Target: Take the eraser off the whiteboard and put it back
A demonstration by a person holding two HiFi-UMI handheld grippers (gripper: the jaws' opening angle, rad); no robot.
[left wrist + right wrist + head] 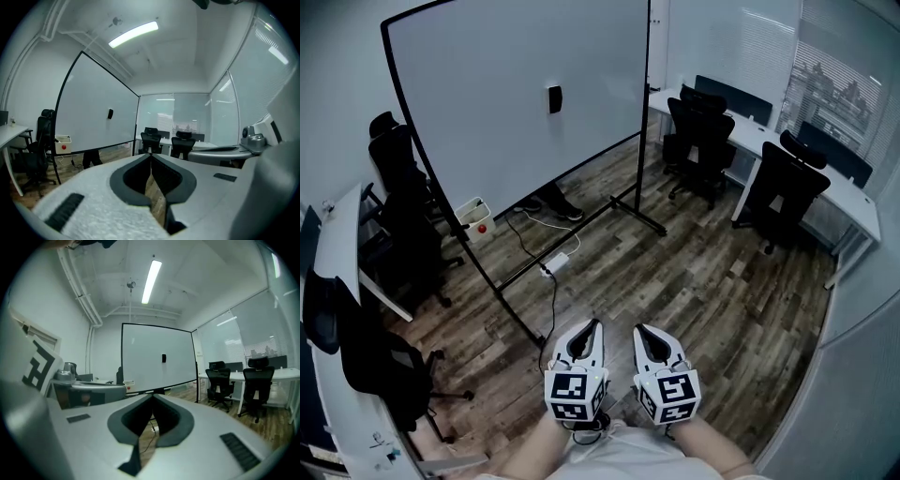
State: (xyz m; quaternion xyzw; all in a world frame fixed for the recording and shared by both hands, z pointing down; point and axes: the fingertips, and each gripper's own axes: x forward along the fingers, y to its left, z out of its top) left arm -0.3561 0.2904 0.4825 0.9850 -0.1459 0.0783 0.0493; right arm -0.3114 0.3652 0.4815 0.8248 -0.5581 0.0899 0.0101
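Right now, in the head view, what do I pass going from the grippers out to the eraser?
The left gripper and right gripper side by side → white power strip on the floor → whiteboard, with the eraser on it.

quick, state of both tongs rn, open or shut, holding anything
left tongs: shut, tips together, nothing held.
right tongs: shut, tips together, nothing held.
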